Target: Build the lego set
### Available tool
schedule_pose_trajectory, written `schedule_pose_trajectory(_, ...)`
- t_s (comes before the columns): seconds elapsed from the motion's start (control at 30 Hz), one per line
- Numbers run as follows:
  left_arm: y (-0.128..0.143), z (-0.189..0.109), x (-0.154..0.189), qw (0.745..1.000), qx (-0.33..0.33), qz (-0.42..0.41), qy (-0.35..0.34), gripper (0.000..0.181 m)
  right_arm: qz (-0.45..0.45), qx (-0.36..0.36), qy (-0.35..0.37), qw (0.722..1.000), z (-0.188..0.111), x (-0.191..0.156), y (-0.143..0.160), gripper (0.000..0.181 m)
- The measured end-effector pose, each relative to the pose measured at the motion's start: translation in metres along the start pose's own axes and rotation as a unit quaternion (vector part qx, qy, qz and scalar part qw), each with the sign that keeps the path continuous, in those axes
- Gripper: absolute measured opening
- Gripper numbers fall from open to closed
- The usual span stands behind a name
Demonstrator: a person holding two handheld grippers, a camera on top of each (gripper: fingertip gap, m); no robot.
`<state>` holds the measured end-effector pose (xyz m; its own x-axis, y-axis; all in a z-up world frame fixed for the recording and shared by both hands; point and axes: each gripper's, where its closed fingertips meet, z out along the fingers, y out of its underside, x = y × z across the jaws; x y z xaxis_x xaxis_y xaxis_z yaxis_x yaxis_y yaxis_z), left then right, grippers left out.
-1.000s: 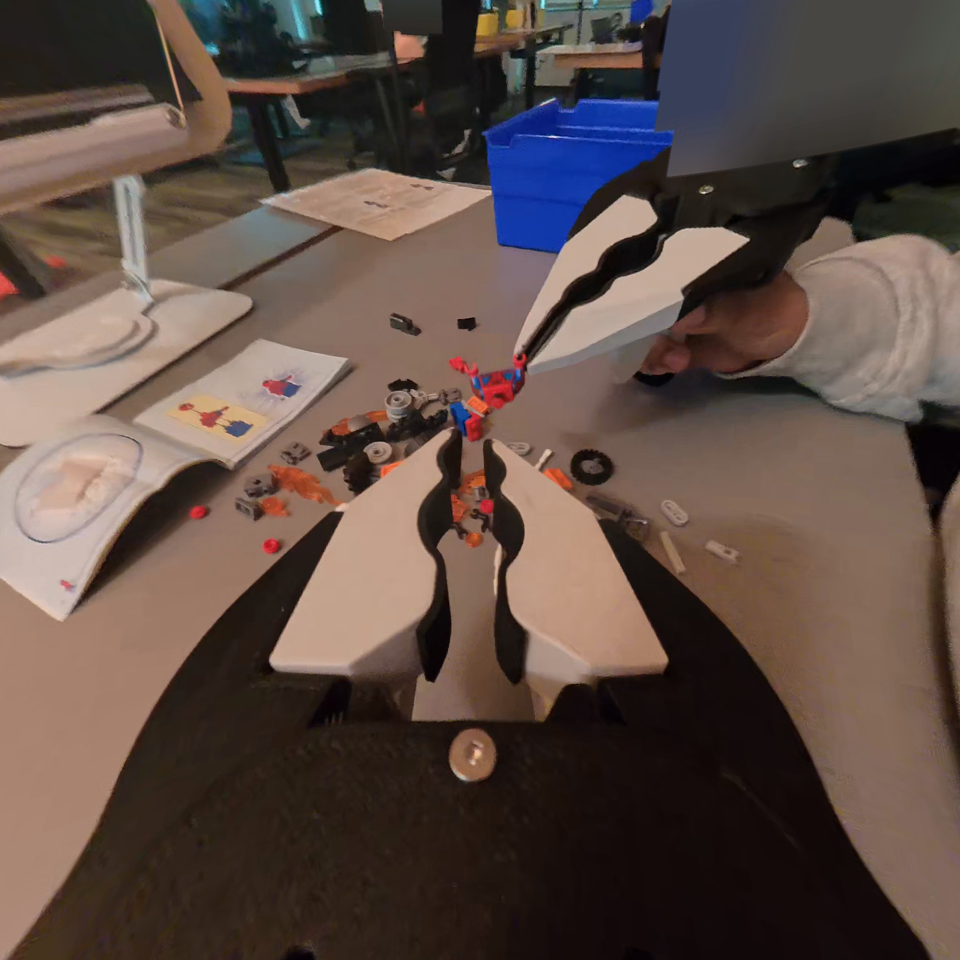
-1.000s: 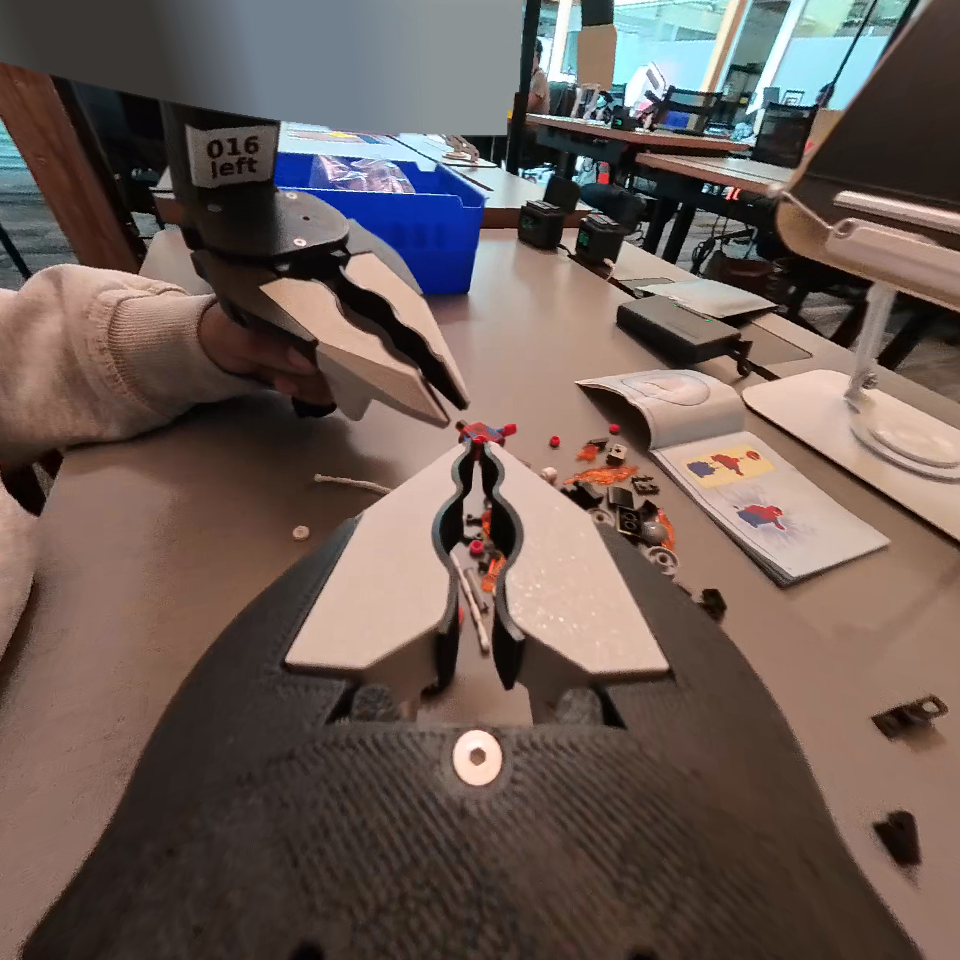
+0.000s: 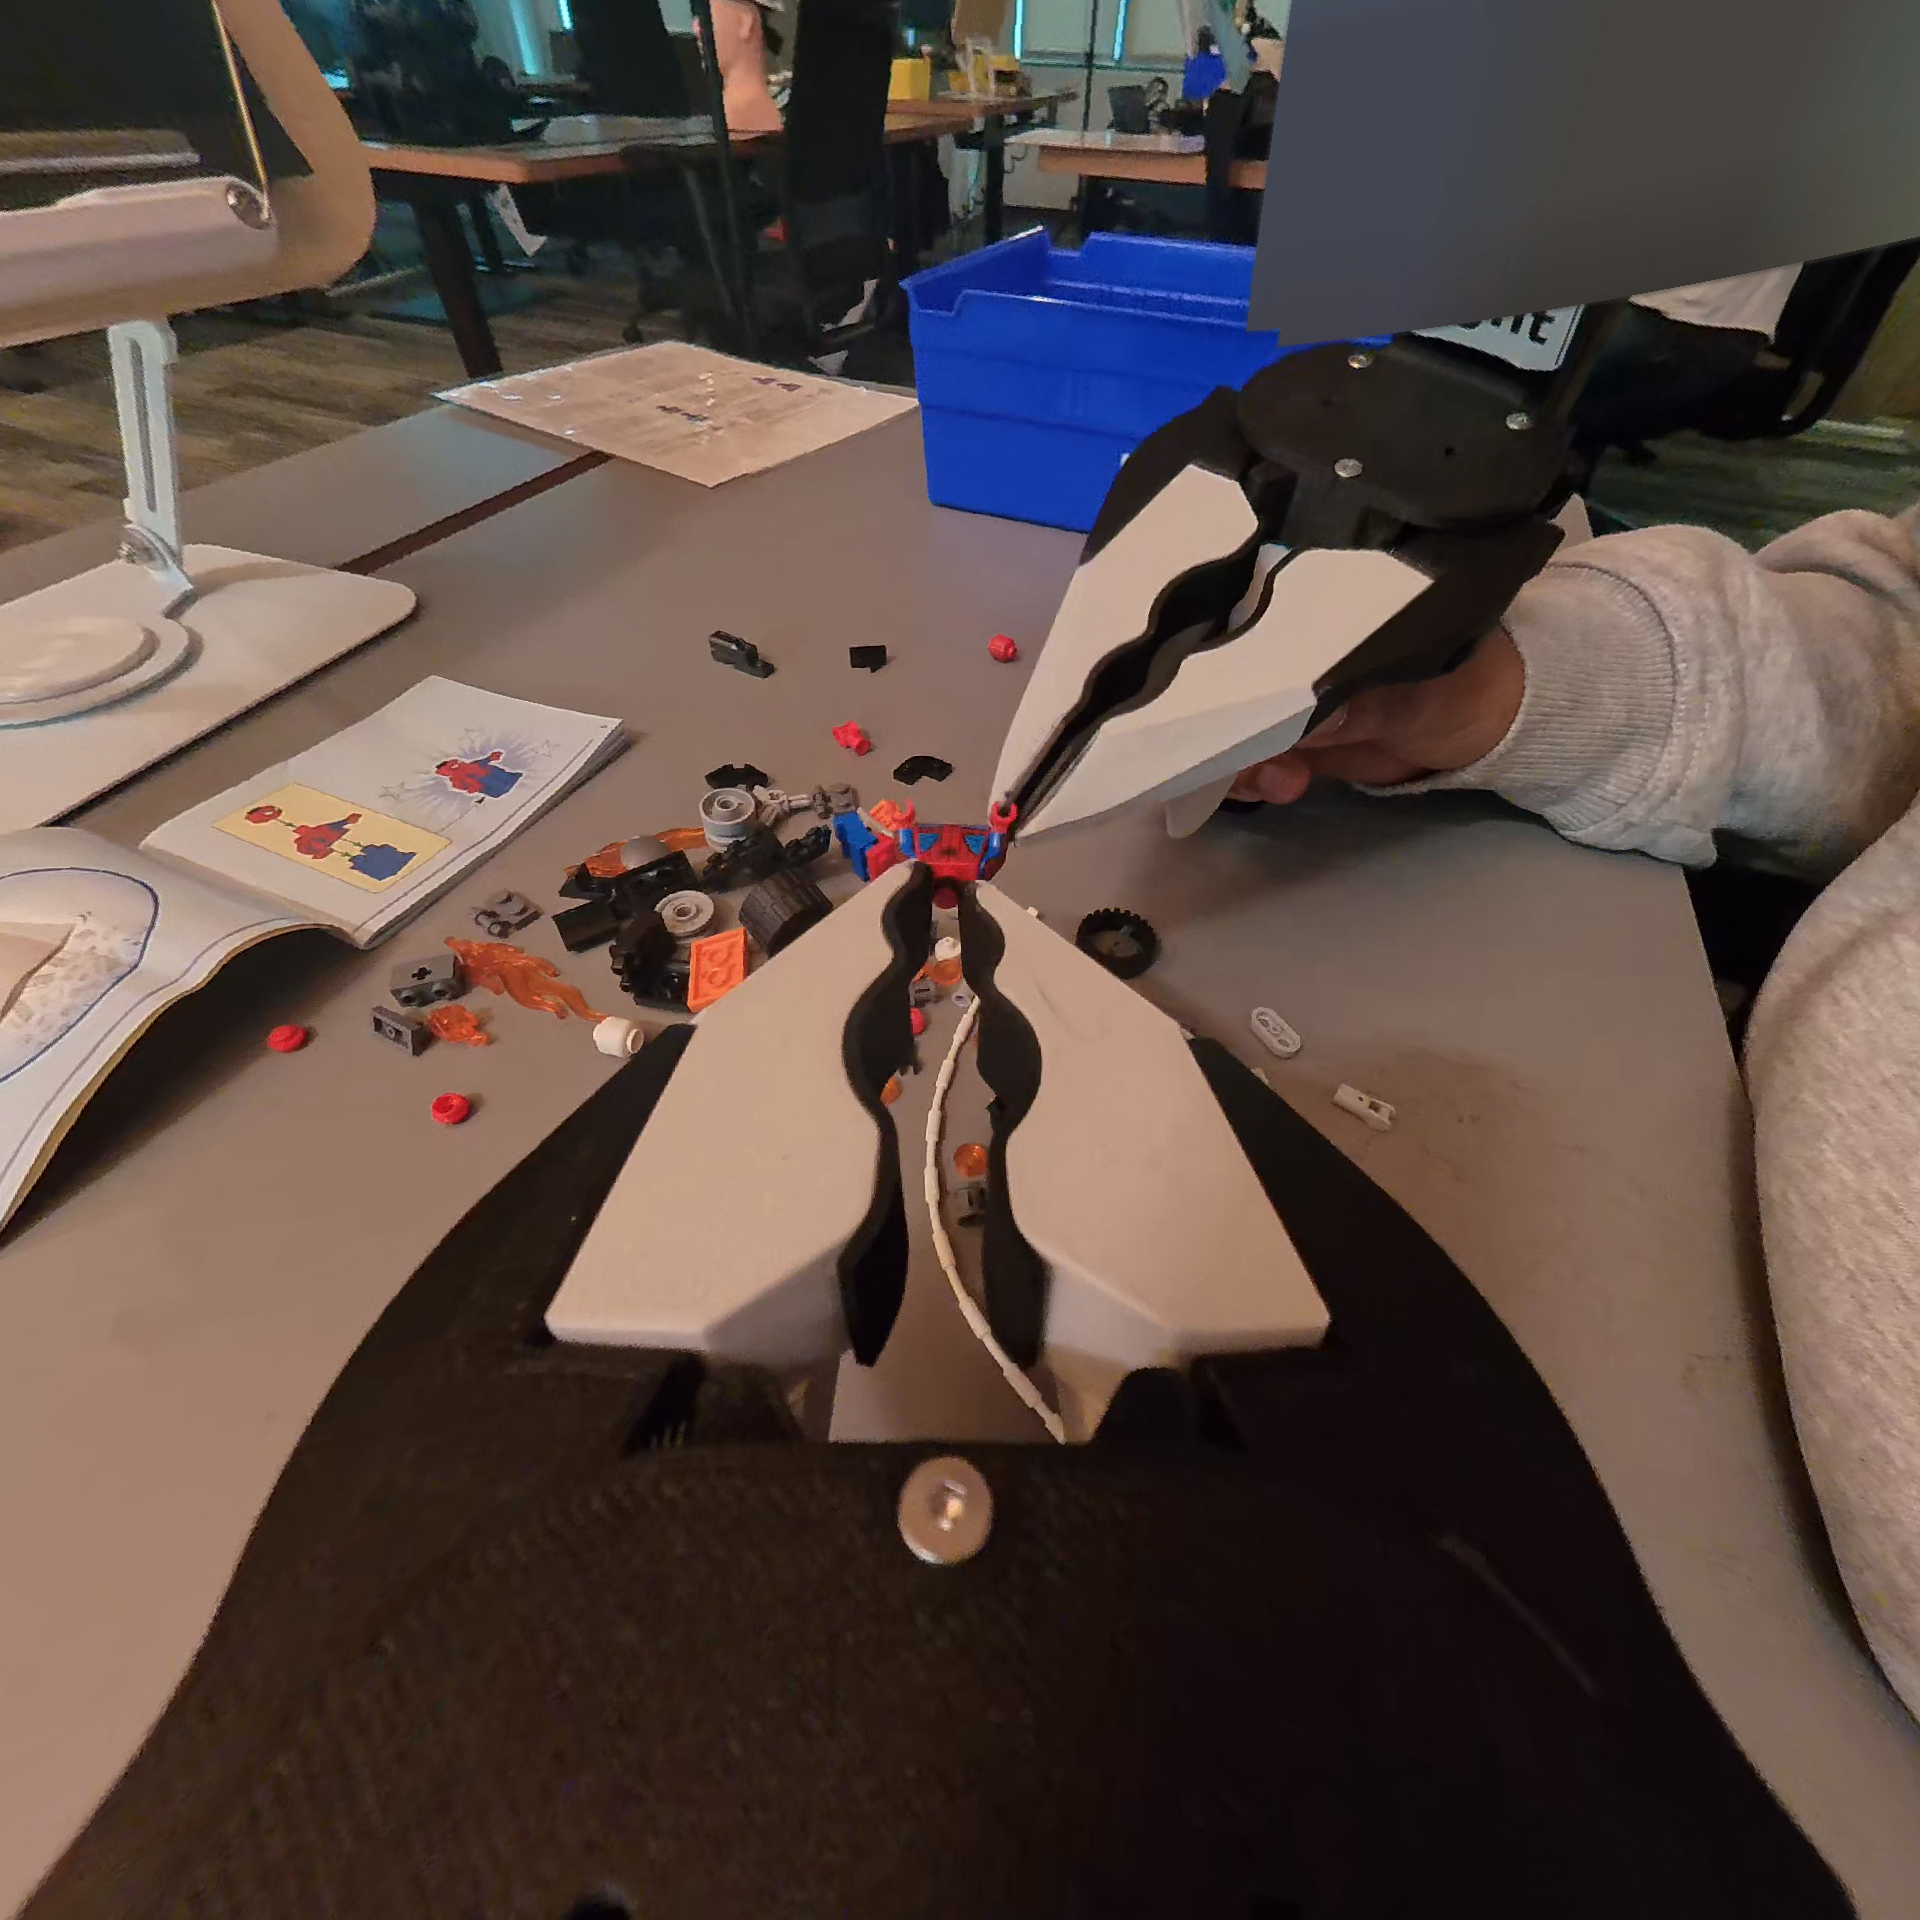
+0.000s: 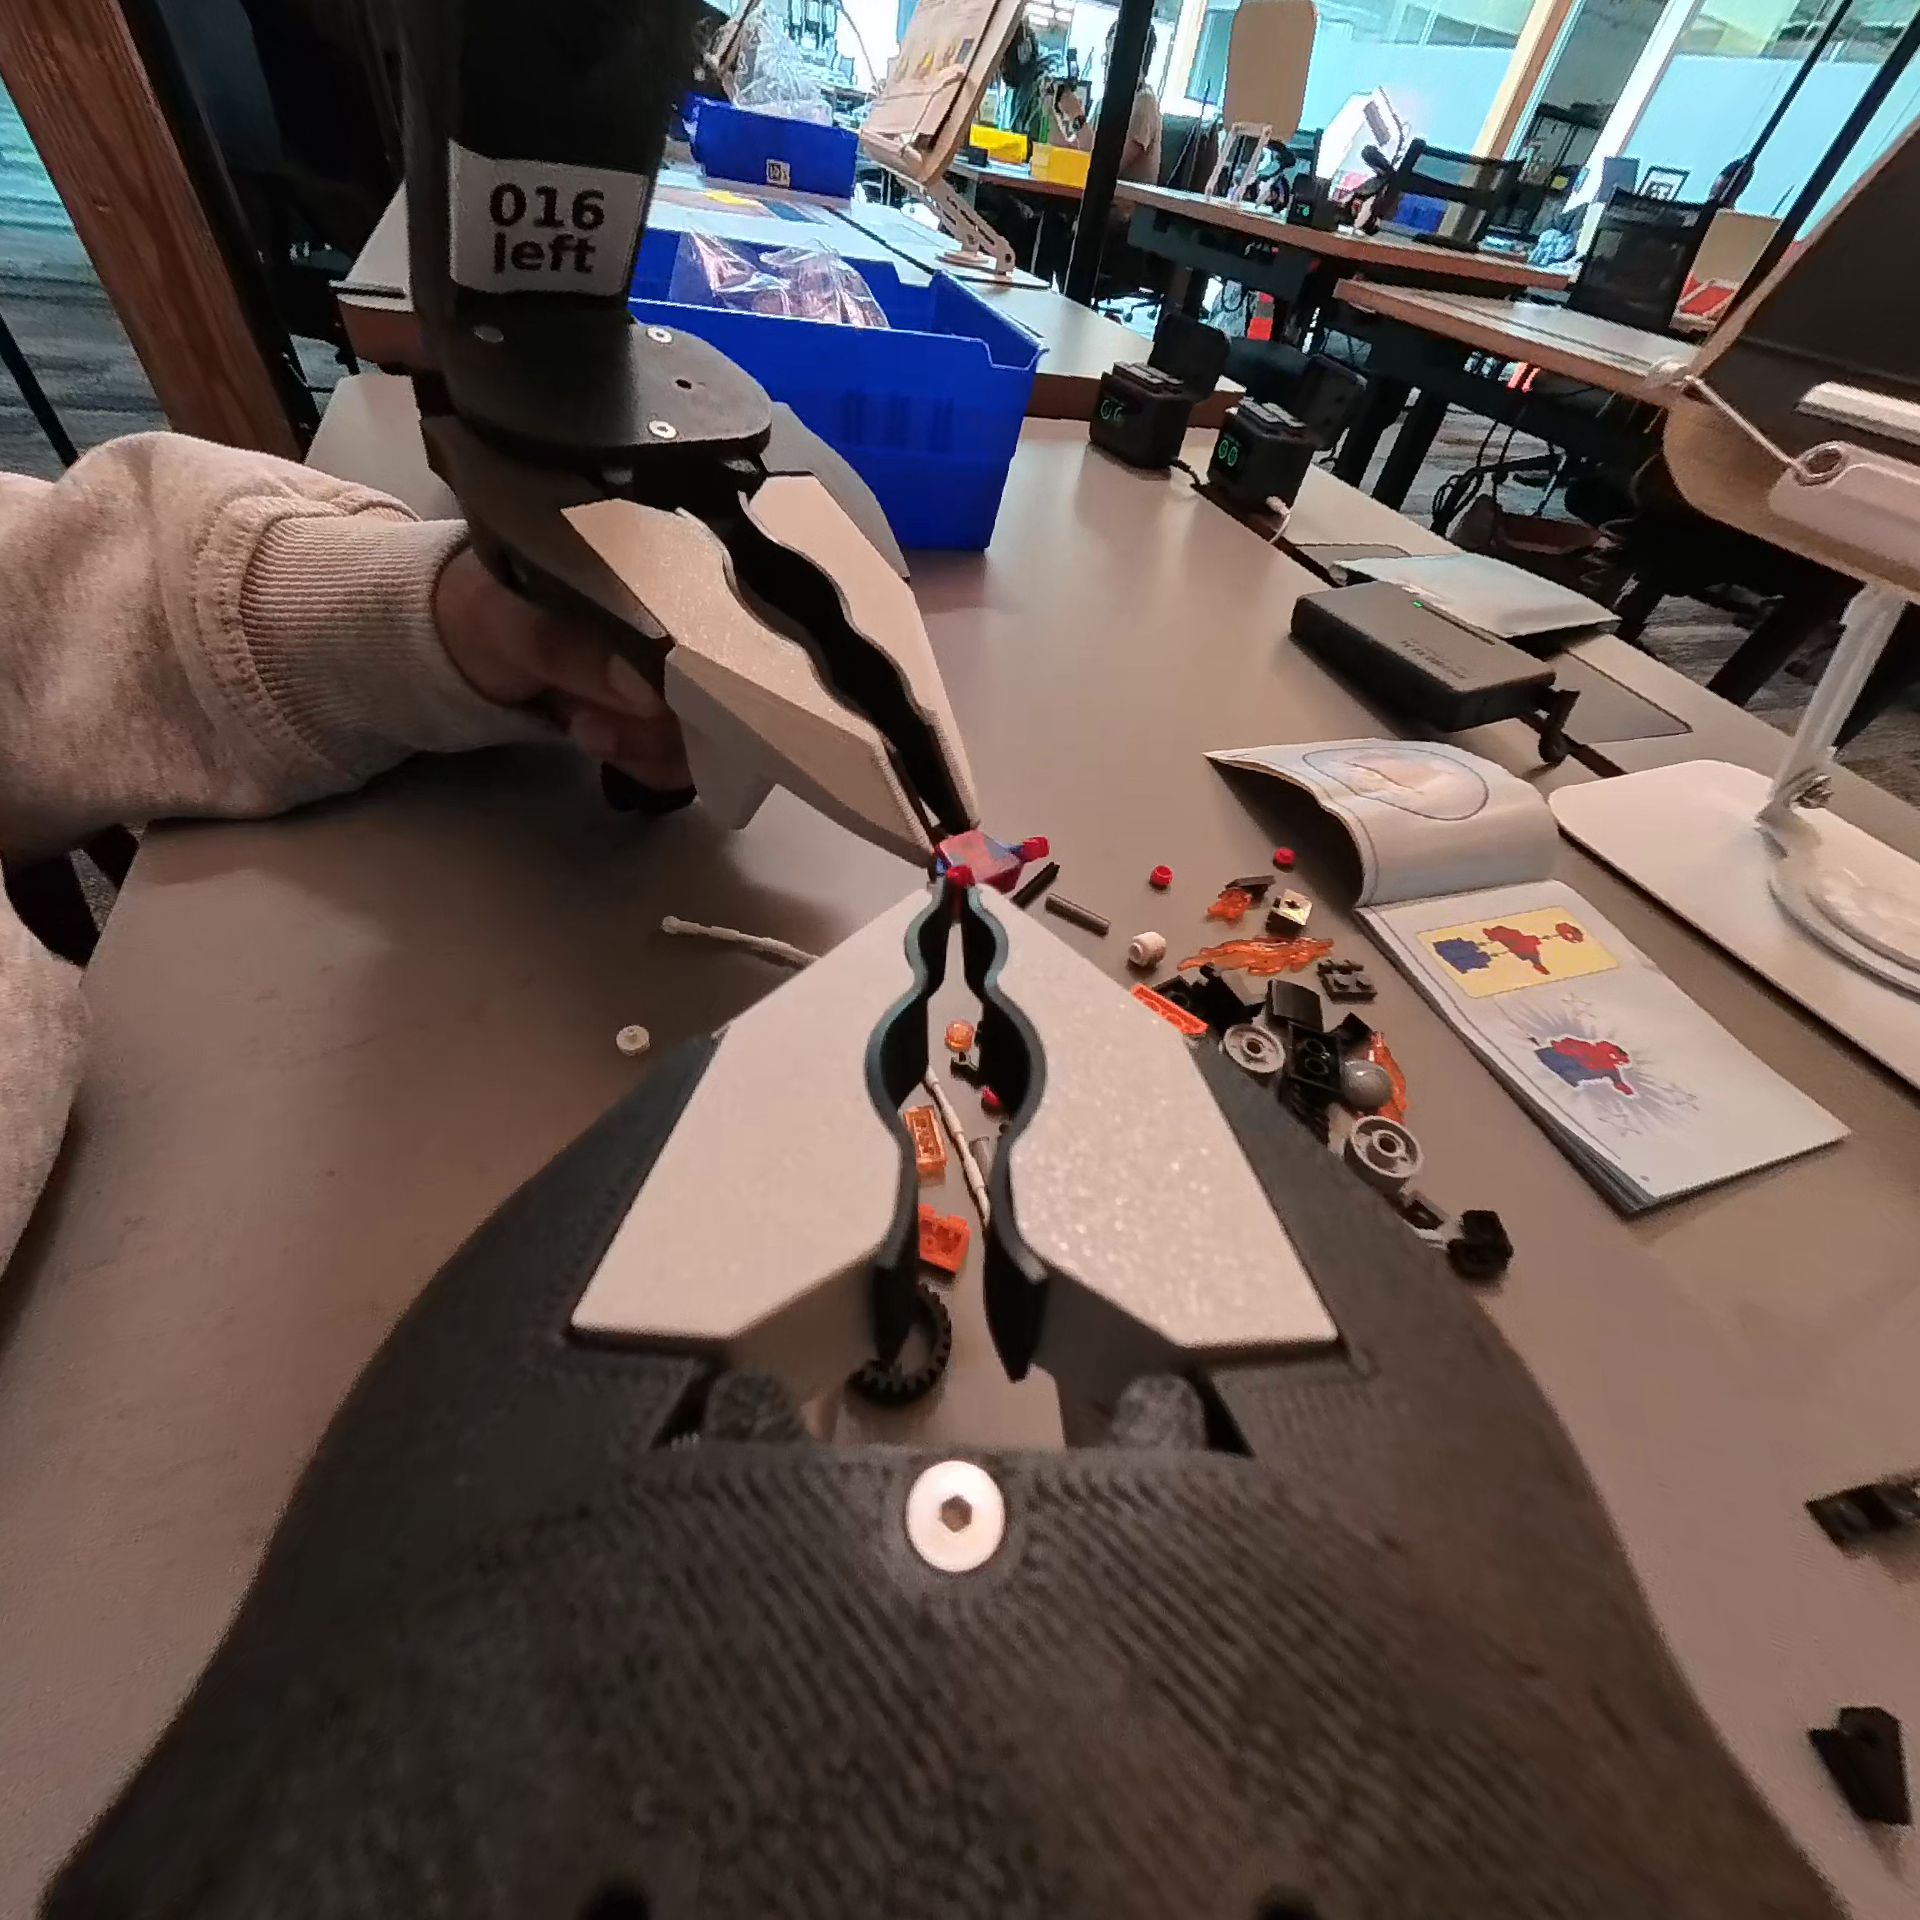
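Note:
A small red and blue minifigure torso (image 3: 951,844) hangs just above the grey table, between the two grippers. My left gripper (image 3: 943,888) is closed from below on the torso's lower end. It also shows in the right wrist view (image 4: 948,831), coming in from the upper left. My right gripper (image 4: 957,883) is shut on the torso's red hand (image 4: 958,876), and in the left wrist view (image 3: 1006,821) it comes in from the right. Blue legs (image 3: 857,844) lie just left of the torso. Loose black, grey and orange parts (image 3: 665,914) lie beside them.
An open instruction booklet (image 3: 395,821) (image 4: 1558,997) lies beyond the parts. A blue bin (image 3: 1039,416) (image 4: 883,416) stands at the back. A white stand base (image 3: 208,623), a black box (image 4: 1423,655), a black tyre (image 3: 1117,940) and a white string piece (image 3: 945,1143) are on the table. The grippers are tip to tip, or close to it.
My left gripper has moved forward to the torso and narrowed onto it. My right gripper still holds the torso by its hand and has brought it closer.

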<state>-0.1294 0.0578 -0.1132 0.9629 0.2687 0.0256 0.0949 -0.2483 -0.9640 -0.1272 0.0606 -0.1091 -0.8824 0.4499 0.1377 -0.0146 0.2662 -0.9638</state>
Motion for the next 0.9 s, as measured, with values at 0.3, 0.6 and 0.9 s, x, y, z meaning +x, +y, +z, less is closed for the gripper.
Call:
schedule_pose_trajectory(0.3, 0.0, 0.0, 0.001, 1.0, -0.001, 0.011, 0.0, 0.002, -0.012, -0.036, -0.002, 0.999, 0.005, -0.002, 0.013, 0.0)
schedule_pose_trajectory(0.6, 0.0, 0.0, 0.006, 1.0, 0.0, 0.009, 0.017, 0.002, -0.053, -0.073, -0.003, 0.996, 0.011, -0.01, 0.023, 0.001)
schedule_pose_trajectory(0.9, 0.001, 0.0, 0.006, 1.0, -0.003, 0.008, 0.019, 0.001, -0.033, -0.06, -0.017, 0.997, 0.007, -0.01, 0.02, 0.02)
